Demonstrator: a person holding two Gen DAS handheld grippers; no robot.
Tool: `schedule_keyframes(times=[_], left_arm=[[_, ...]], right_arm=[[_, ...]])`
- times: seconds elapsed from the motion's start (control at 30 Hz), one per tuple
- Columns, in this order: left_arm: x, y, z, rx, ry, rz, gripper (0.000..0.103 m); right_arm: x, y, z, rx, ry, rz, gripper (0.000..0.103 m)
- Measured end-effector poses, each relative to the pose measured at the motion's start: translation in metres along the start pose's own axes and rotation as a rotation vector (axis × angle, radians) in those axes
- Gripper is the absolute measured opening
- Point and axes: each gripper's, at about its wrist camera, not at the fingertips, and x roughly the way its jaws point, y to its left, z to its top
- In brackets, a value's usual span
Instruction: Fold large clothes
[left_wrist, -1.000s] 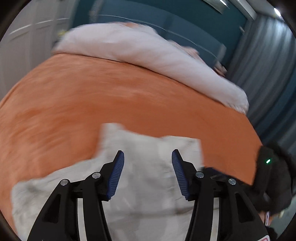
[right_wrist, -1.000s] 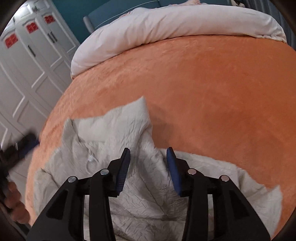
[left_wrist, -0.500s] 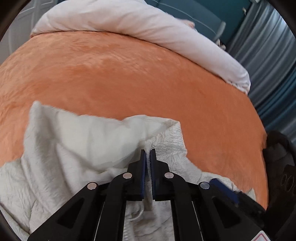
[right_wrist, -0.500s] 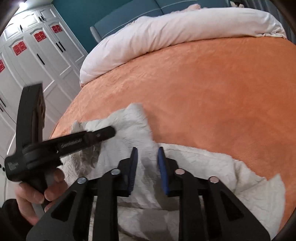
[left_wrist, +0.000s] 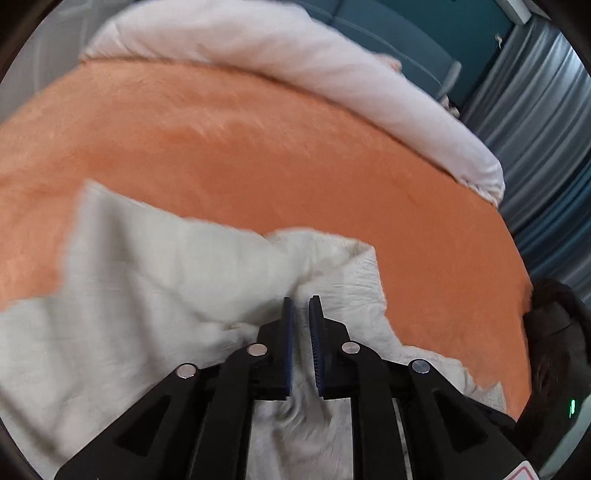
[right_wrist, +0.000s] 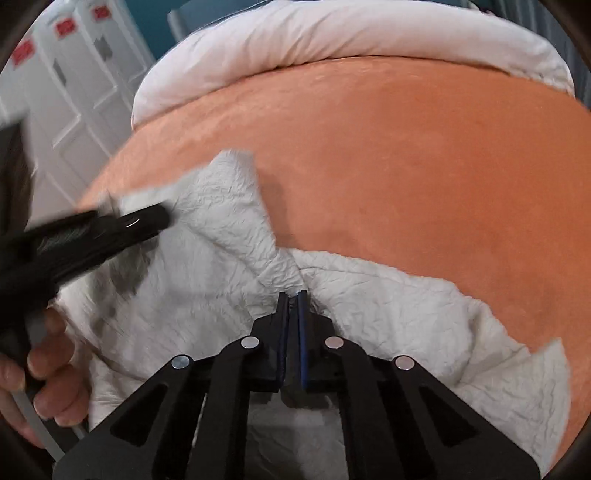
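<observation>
A crinkled off-white garment (left_wrist: 147, 277) (right_wrist: 221, 206) lies rumpled on the near part of an orange bedspread (left_wrist: 258, 147). My left gripper (left_wrist: 300, 301) hovers low over a raised fold of it. Its jaws are opening, with a narrow gap between the blue pads. Cloth shows in that gap and the pads do not press on it. In the right wrist view the left gripper (right_wrist: 147, 221) is a blurred black shape over the garment's left part, held by a hand (right_wrist: 48, 369). My right gripper (right_wrist: 292, 294) is shut, pinching a gathered ridge of the garment at its tips.
A white duvet (left_wrist: 295, 55) (right_wrist: 332, 33) is bunched along the far side of the bed. White wardrobe doors (right_wrist: 74, 74) stand beyond the bed's left edge, grey-blue curtains (left_wrist: 535, 147) on the right. A black device with a green light (left_wrist: 554, 350) sits at the bed's right edge.
Both grippers closed from wide open onto the garment. The left one came down and forward over a fold, shut, then parted slightly. The right one closed fully on the cloth.
</observation>
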Motion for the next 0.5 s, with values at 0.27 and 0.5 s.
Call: schedule_keyframes(times=[0.27,0.5], left_arm=[[-0.116,0.041,-0.032,0.087,-0.114,0.075,0.028],[-0.095,0.103,-0.088,0.068,-0.015,0.174,0.027]], right_arm=[[-0.094,0.057,-0.024,-0.127,-0.103,0.119,0.008],[-0.05,0.046,-0.064,-0.146,0.011,0.098,0.0]])
